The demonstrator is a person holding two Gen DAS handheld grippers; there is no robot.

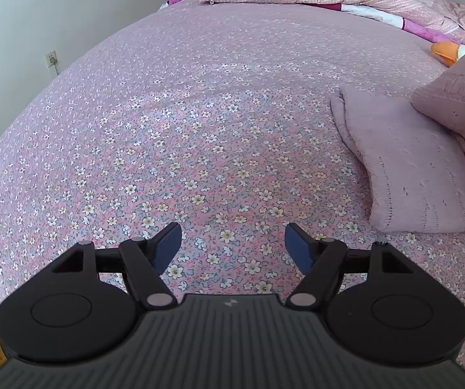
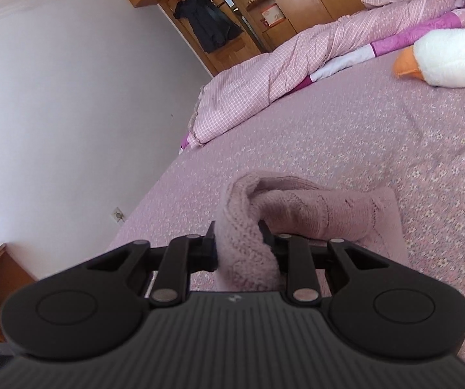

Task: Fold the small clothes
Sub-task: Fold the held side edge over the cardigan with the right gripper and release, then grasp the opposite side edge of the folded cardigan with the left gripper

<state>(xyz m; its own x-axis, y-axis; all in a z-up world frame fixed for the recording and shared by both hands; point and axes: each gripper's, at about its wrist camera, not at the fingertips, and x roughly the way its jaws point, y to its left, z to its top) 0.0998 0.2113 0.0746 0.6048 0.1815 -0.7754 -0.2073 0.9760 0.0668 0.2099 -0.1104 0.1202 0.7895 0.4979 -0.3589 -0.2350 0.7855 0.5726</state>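
Observation:
A pale pink knitted garment (image 1: 417,168) lies partly folded on the flowered bedspread at the right of the left wrist view. One part of it is lifted at the far right edge, with a black gripper tip above it. My left gripper (image 1: 232,246) hovers open over bare bedspread, left of the garment, nothing between its blue pads. In the right wrist view my right gripper (image 2: 238,246) is shut on a bunched edge of the knitted garment (image 2: 313,210), which is raised off the bed and curls back toward its flat part.
The flowered bedspread (image 1: 174,136) covers the bed. A rumpled pink checked quilt (image 2: 264,77) lies along the far side. A white plush toy with an orange beak (image 2: 449,58) lies near the garment. A white wall, a socket and a wooden wardrobe (image 2: 258,9) stand beyond.

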